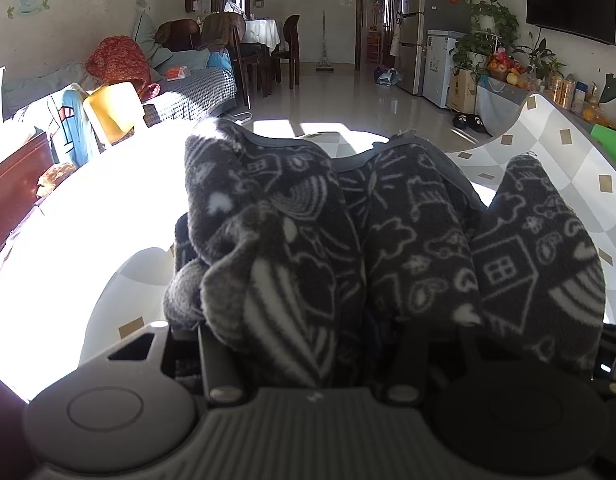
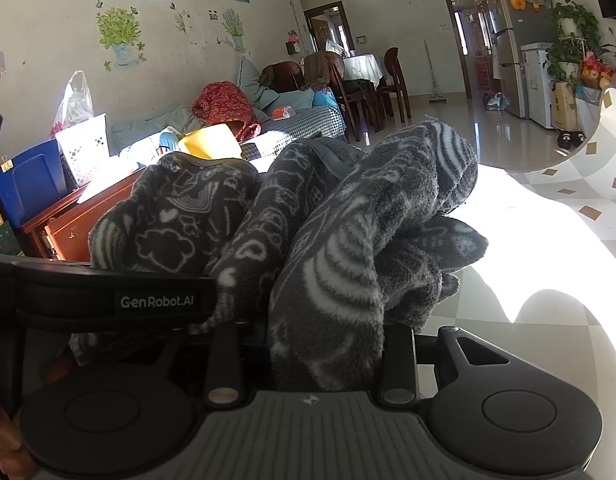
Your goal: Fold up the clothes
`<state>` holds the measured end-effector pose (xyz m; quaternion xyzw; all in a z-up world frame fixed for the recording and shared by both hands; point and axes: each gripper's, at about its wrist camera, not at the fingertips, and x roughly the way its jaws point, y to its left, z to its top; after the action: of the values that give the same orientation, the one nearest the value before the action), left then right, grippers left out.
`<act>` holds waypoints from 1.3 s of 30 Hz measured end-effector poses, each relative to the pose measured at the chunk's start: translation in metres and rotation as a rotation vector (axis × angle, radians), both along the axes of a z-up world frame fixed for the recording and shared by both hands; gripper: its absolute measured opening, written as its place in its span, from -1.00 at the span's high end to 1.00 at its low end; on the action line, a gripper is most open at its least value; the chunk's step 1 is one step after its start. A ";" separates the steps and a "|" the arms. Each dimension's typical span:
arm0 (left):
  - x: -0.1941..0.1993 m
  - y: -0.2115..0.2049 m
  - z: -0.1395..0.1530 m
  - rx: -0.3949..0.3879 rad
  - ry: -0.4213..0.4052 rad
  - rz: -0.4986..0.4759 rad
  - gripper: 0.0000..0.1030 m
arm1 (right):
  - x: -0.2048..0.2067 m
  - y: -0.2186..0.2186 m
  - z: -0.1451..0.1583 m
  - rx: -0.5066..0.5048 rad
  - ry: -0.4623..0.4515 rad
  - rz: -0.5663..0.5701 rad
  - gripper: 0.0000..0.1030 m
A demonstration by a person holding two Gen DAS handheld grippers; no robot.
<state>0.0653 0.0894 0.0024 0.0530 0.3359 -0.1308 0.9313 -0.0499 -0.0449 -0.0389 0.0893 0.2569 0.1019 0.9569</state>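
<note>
A dark grey fleece garment [image 1: 388, 240] with white doodle prints is bunched up in thick folds and fills the middle of both wrist views. My left gripper [image 1: 308, 300] is shut on one wad of it, and the cloth hides the fingertips. My right gripper [image 2: 328, 300] is shut on another wad of the same garment [image 2: 348, 220], with its fingers buried too. In the right wrist view the left gripper's black body [image 2: 155, 302] sits close on the left. The garment hangs just above a table [image 1: 568, 168] with a checked cloth.
Strong sun washes out the tabletop [image 2: 548, 240]. A brown wooden cabinet [image 2: 91, 220] and a blue bin [image 2: 27, 184] stand at the left edge. A yellow chair back [image 1: 115, 112] and a sofa with clothes [image 1: 179, 72] lie beyond. Fridge and plants [image 1: 488, 32] are at the far right.
</note>
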 end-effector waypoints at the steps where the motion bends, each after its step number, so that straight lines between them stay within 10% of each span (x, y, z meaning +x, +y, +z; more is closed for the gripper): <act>1: 0.000 0.000 0.000 0.000 0.000 0.000 0.14 | 0.000 0.000 0.000 -0.001 0.000 -0.001 0.32; 39: -0.005 -0.010 0.014 0.004 -0.057 -0.014 0.14 | -0.012 -0.005 0.004 -0.004 -0.067 -0.047 0.32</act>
<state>0.0601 0.0797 0.0164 0.0611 0.3090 -0.1351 0.9394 -0.0618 -0.0497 -0.0347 0.0899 0.2227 0.0817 0.9673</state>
